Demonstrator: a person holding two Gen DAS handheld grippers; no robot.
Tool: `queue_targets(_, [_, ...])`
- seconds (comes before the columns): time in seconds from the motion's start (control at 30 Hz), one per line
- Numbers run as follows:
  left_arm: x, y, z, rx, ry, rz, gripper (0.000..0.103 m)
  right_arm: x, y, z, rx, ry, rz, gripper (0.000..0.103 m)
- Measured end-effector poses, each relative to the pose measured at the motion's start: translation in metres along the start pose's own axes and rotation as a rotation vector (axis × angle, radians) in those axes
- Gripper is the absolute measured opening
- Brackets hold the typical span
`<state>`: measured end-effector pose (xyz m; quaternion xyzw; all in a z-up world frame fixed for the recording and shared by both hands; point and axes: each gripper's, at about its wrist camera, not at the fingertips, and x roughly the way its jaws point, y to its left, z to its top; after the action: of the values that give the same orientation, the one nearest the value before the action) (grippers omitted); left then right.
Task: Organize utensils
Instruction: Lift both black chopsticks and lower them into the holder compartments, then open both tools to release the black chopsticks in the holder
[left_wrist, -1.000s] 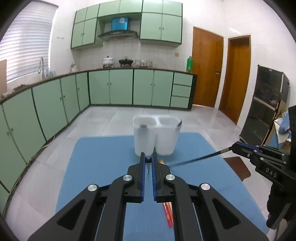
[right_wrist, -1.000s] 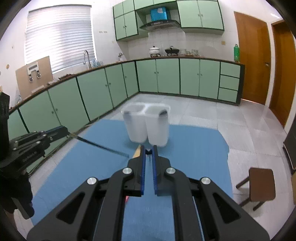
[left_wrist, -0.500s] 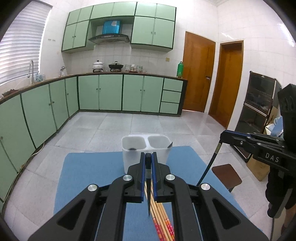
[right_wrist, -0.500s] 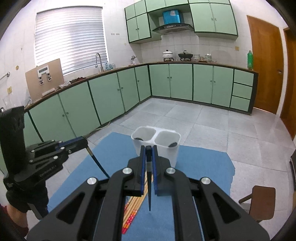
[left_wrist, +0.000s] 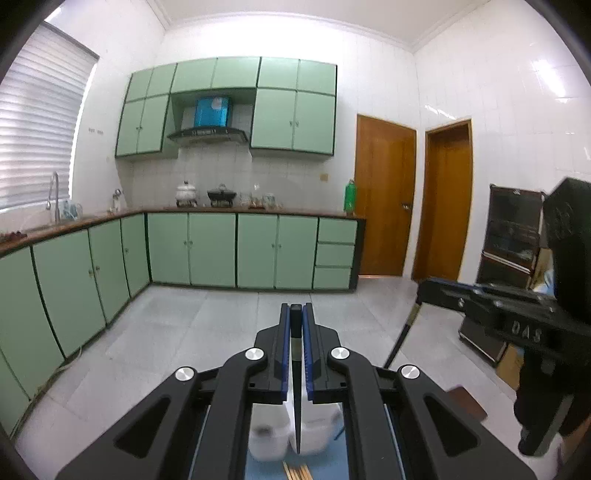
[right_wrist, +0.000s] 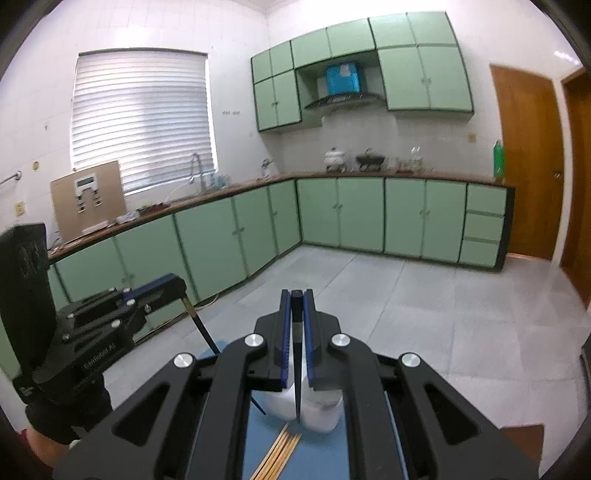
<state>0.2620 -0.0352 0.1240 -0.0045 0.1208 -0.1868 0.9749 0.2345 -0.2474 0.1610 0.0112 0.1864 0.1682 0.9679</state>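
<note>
My left gripper (left_wrist: 296, 314) is shut on a black chopstick (left_wrist: 296, 406) that hangs point down over the white two-compartment holder (left_wrist: 273, 439). My right gripper (right_wrist: 296, 301) is shut on another black chopstick (right_wrist: 297, 387), also hanging point down over the holder (right_wrist: 319, 415). Several wooden chopsticks (right_wrist: 280, 448) lie on the blue mat (right_wrist: 321, 454) in front of the holder; they also show in the left wrist view (left_wrist: 297, 472). The right gripper appears at the right of the left wrist view (left_wrist: 436, 290), and the left gripper at the left of the right wrist view (right_wrist: 173, 284).
A brown stool (left_wrist: 465, 400) stands right of the table. Green kitchen cabinets (left_wrist: 236, 251) line the far walls. A dark cabinet (left_wrist: 513, 243) stands at the right.
Both grippers have risen and tilted up, each lifting a black chopstick from lying flat to hanging vertically. The holder now sits low in both views.
</note>
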Motion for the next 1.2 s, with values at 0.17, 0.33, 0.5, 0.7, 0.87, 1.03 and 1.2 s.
queue_targets(0.17, [0.04, 0.005, 0.011, 0.006, -0.019, 0.037, 0.006, 0.031, -0.014, 0.012, 0.009, -0.012, -0.035, 0.006])
queue_targets(0.33, [0.083, 0.01, -0.01, 0.013, 0.04, 0.064, 0.006, 0.072, -0.028, 0.003, 0.027, 0.033, -0.062, 0.006])
queue_targets(0.5, [0.109, 0.013, -0.041, 0.023, 0.128, 0.069, 0.007, 0.105, -0.038, -0.015, 0.042, 0.105, -0.066, 0.006])
queue_targets(0.7, [0.106, 0.021, -0.059, 0.001, 0.16, 0.071, 0.021, 0.116, -0.039, -0.04, 0.048, 0.163, -0.063, 0.012])
queue_targets(0.87, [0.083, 0.023, -0.06, -0.007, 0.141, 0.08, 0.043, 0.098, -0.03, -0.054, 0.067, 0.125, -0.1, 0.038])
queue_targets(1.03, [0.045, 0.019, -0.073, -0.023, 0.122, 0.092, 0.06, 0.069, -0.023, -0.072, 0.067, 0.078, -0.143, 0.065])
queue_targets(1.2, [0.008, 0.012, -0.101, -0.037, 0.123, 0.107, 0.073, 0.032, -0.016, -0.106, 0.07, 0.061, -0.16, 0.088])
